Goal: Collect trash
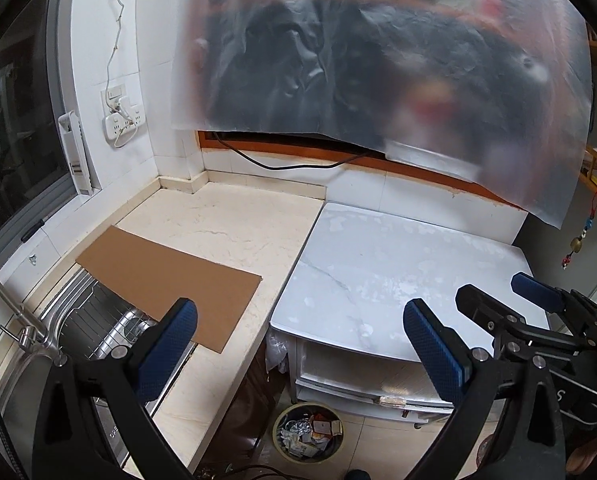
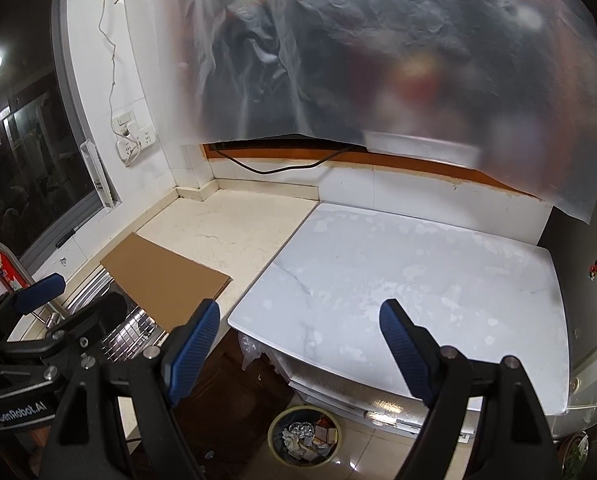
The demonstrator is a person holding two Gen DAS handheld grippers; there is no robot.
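Claws (image 1: 300,320) (image 2: 300,322) agape above trash-filled bin (image 2: 303,436).

Whatever sat behind the plastic sheet (image 1: 378,60) was just dark and reddish blur, and the stuff in the trash bin (image 2: 304,436) was too small to identify.

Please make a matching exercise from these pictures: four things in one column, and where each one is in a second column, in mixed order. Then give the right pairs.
Things:
1. cardboard sheet
2. trash bin
3. power strip
4. plastic film

Places:
A. on the floor, full of scraps
B. hanging over the window opening
C. on the beige counter, partly over the sink
D. on the white wall

Pairs: 1-C, 2-A, 3-D, 4-B
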